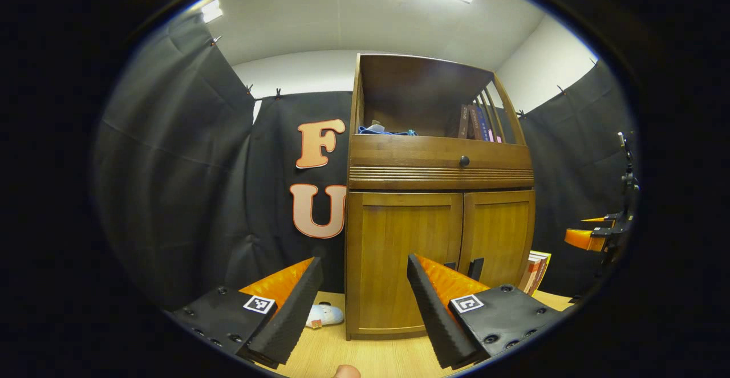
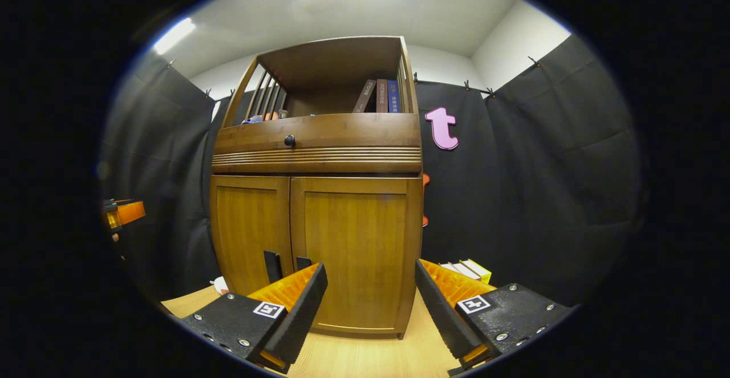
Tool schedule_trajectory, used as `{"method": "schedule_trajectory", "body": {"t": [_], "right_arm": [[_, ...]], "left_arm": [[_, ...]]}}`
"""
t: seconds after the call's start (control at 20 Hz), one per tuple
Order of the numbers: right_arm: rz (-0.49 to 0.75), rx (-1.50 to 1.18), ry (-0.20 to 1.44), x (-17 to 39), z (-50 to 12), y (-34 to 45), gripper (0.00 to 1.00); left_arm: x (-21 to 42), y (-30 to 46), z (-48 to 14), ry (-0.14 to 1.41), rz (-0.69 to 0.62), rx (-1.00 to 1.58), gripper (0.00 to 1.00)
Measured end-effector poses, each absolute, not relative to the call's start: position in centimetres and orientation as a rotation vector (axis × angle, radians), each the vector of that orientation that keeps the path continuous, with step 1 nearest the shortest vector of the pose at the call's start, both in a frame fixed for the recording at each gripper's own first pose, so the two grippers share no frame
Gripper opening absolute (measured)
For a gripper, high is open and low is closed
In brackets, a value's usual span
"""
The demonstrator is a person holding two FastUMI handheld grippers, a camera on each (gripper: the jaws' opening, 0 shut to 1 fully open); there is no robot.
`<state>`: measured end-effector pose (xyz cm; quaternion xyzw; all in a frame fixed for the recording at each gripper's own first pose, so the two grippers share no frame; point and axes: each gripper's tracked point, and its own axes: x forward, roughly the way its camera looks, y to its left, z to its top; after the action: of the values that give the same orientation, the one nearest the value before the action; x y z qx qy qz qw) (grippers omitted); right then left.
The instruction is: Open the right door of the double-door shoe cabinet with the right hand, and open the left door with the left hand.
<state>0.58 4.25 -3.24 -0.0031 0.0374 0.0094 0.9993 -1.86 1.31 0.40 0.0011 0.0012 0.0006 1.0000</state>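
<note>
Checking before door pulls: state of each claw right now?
Left claw: open, holding nothing, short of the cabinet.
Right claw: open, holding nothing, in front of the closed right door.

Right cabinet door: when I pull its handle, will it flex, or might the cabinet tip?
The right door looks like a solid wood panel, so probably stiff. The shoe cabinet sits flat on the floor with books up top; tipping seems unlikely.

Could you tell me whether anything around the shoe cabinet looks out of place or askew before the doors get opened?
Mostly tidy: both doors of the shoe cabinet sit shut and flush. One oddity: a pale shoe lies loose on the floor by the cabinet's left corner, and some books lean against its right side rather than on the shelf.
</note>
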Motion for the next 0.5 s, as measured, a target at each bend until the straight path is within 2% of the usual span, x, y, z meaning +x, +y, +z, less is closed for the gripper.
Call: {"method": "schedule_trajectory", "body": {"t": [0.3, 0.35, 0.4, 0.5], "right_arm": [[0.06, 0.014, 0.1, 2.6, -5.7, 8.5, 1.0], [0.073, 0.024, 0.096, 3.1, -6.1, 9.5, 0.94], [0.079, 0.03, 0.098, 3.5, -6.6, 10.2, 0.94], [0.096, 0.039, 0.105, 4.2, -7.5, 11.8, 0.94]], "left_arm": [[-2.3, 2.4, 0.3, 0.002, 0.015, -0.008, 0.96], [-2.4, 2.6, 0.2, 0.004, 0.015, -0.012, 0.96], [-2.5, 2.8, 0.1, 0.008, 0.019, -0.013, 0.94], [-2.7, 3.5, 0.0, 0.012, 0.03, -0.006, 0.96]]}}
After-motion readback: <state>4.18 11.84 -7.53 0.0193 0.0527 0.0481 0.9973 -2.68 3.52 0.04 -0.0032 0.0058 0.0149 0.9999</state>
